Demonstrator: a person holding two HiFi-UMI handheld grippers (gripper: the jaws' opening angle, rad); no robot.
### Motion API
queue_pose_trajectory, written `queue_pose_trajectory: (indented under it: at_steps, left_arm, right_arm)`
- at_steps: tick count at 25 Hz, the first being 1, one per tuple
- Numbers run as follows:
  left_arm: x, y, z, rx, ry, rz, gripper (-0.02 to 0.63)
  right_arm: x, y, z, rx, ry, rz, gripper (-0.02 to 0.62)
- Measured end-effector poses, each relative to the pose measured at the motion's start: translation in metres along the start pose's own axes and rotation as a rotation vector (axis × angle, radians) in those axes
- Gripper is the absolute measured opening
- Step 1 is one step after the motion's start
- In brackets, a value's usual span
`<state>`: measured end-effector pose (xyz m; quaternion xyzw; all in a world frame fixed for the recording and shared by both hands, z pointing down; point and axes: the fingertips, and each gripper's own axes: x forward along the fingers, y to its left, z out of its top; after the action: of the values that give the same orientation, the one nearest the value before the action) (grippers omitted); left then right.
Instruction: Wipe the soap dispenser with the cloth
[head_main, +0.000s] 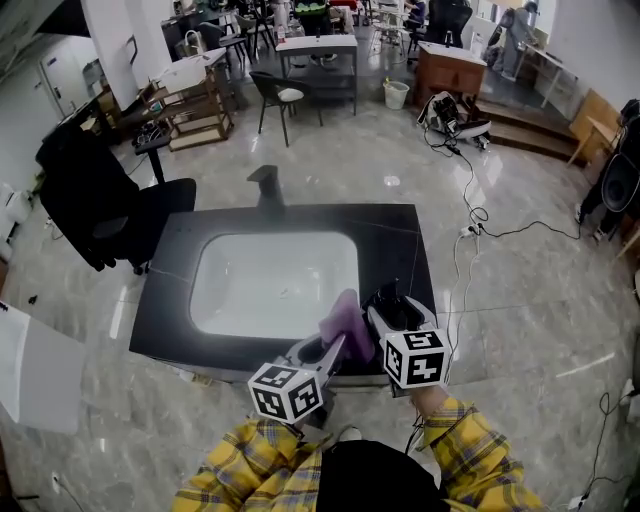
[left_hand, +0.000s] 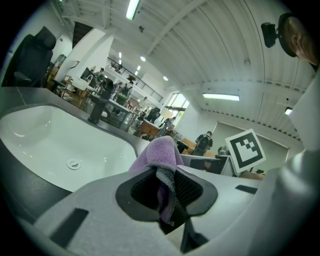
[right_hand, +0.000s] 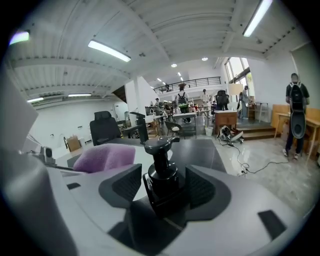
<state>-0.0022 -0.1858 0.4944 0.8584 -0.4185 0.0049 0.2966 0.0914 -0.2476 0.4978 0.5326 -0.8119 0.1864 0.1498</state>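
While I keep both tools at the near edge of the black counter (head_main: 402, 238), the left gripper (left_hand: 167, 187) is clamped on the purple cloth (left_hand: 161, 152), which bunches up above its pads. The black pump soap dispenser (right_hand: 161, 172) stands upright between the spread pads of the right gripper (right_hand: 162, 186), and I see a sliver of gap on one side. The cloth sits just beside it, by the white sink basin (head_main: 240, 292).
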Motion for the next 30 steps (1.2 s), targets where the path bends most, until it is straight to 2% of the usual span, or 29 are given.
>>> queue_pose_trajectory:
  at_steps: [3, 6, 10, 17, 25, 28, 30]
  left_arm:
    - [0.005, -0.006, 0.003, 0.002, -0.009, -0.011, 0.064]
    - [0.014, -0.015, 0.009, 0.020, -0.026, -0.027, 0.064]
    - [0.026, -0.023, 0.010, 0.048, -0.021, -0.049, 0.064]
    - [0.036, -0.018, -0.009, 0.043, 0.021, -0.037, 0.064]
    - [0.033, -0.003, -0.022, -0.002, 0.050, -0.003, 0.064]
    - [0.026, -0.003, -0.018, -0.006, 0.038, -0.006, 0.064]
    - [0.019, -0.005, -0.013, -0.008, 0.021, -0.011, 0.064]
  right_arm:
    - [-0.016, -0.002, 0.004, -0.005, -0.042, 0.047, 0.245]
    - [-0.030, -0.010, 0.006, 0.042, -0.084, 0.069, 0.245]
    - [-0.040, -0.025, 0.003, 0.107, -0.104, 0.044, 0.245]
    - [-0.049, -0.037, -0.012, 0.143, -0.081, 0.019, 0.245]
    - [-0.046, -0.033, -0.018, 0.120, -0.061, 0.065, 0.245]
    - [-0.042, -0.028, -0.014, 0.079, -0.063, 0.123, 0.245]
    - [-0.039, -0.024, -0.009, 0.009, -0.059, 0.181, 0.245]
